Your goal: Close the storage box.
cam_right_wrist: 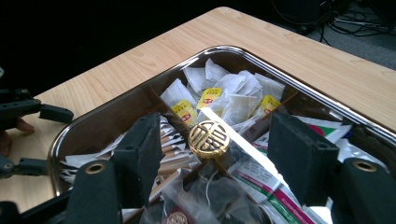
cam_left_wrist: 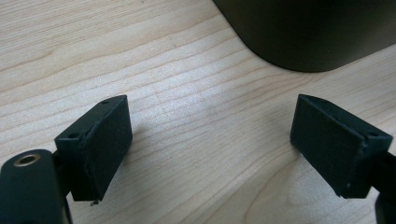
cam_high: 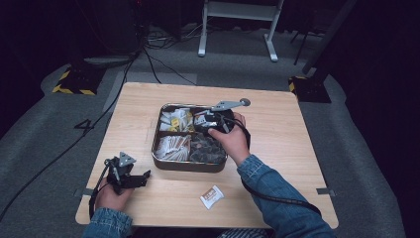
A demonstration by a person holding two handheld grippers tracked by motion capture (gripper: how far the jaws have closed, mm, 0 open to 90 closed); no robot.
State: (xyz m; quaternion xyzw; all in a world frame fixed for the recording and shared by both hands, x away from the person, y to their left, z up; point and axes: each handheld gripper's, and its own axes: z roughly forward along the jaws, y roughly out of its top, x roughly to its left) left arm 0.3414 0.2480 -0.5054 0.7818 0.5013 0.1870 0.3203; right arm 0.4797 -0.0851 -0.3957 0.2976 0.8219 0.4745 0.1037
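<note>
Right gripper (cam_right_wrist: 212, 158) over the tray (cam_right_wrist: 299, 84), jaws spread.
A gold knob (cam_right_wrist: 208, 138) sits between them; left gripper (cam_left_wrist: 210, 149) gapes over bare table (cam_left_wrist: 187, 93).

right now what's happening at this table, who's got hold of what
A person holds a gripper in each hand at a light wooden table. The right gripper hangs open over a square metal tray of tea bags and sachets, its jaws either side of the round gold knob at the dividers' centre, gripping nothing. The left gripper rests open on bare wood beside the tray. A small white packet lies near the front edge.
</note>
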